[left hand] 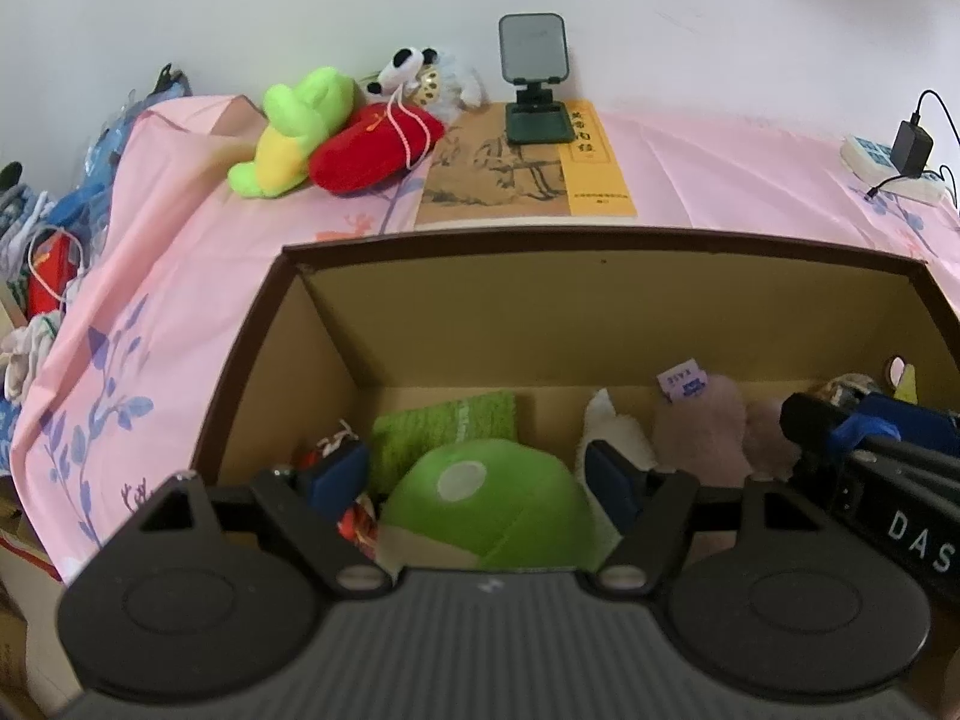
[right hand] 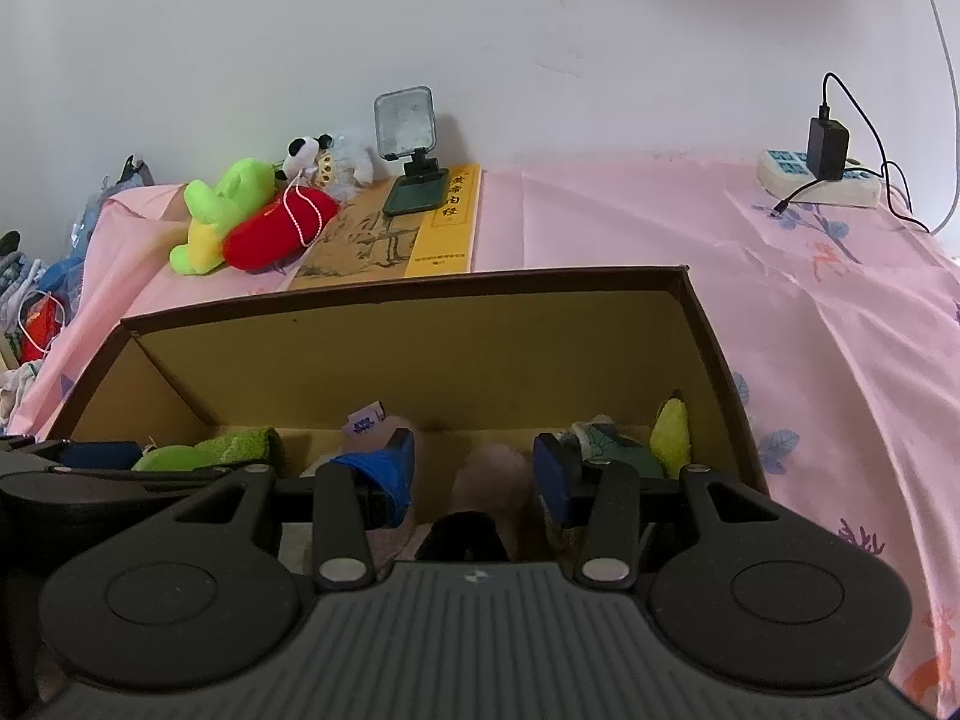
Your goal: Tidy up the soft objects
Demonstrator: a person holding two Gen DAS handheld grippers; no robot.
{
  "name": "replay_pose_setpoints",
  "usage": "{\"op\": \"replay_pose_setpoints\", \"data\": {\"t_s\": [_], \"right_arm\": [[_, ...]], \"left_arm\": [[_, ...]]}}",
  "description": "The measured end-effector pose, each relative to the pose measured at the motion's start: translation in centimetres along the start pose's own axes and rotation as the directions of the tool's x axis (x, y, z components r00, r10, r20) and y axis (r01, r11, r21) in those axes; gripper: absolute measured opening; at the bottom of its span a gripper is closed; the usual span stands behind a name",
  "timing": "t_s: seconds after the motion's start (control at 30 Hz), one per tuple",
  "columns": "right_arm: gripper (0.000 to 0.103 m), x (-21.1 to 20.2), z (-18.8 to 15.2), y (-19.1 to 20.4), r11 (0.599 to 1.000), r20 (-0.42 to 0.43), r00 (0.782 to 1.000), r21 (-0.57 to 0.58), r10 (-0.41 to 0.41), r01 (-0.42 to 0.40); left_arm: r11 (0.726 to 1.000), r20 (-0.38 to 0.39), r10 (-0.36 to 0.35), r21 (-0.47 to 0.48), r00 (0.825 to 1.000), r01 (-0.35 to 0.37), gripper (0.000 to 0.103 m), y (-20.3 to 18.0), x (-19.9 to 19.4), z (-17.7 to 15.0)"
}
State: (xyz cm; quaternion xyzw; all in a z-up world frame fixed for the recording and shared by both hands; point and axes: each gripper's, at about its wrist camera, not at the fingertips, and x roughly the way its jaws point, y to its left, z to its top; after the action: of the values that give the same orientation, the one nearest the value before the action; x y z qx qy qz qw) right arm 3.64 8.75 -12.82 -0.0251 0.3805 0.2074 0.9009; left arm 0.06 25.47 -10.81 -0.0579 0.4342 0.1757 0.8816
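Both grippers, L [left hand: 477, 483] & R [right hand: 483, 471], are hovering wide inside the box [left hand: 600, 306] over dropped-in plushies; next calls for fetching frog [left hand: 294, 132] & red plush [left hand: 372, 147] behind box.

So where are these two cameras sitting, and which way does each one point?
Left wrist: on the left hand-held gripper, looking forward into the cardboard box; its open fingers straddle a green plush; the right hand-held gripper shows at the right edge.
Right wrist: on the right hand-held gripper, facing the same box, open fingers over a pink plush.
Shared: box, phone stand, book, power strip.
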Motion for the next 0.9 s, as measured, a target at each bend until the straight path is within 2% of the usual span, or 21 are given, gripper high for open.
{"op": "replay_pose_setpoints", "data": {"t_s": [0.9], "right_arm": [[0.028,0.1,-0.04,-0.16,1.0,-0.001,1.0,0.01,-0.01,0.01]], "left_arm": [[1.0,0.008,0.013,0.012,1.0,-0.013,0.073,-0.21,-0.01,-0.06]]}}
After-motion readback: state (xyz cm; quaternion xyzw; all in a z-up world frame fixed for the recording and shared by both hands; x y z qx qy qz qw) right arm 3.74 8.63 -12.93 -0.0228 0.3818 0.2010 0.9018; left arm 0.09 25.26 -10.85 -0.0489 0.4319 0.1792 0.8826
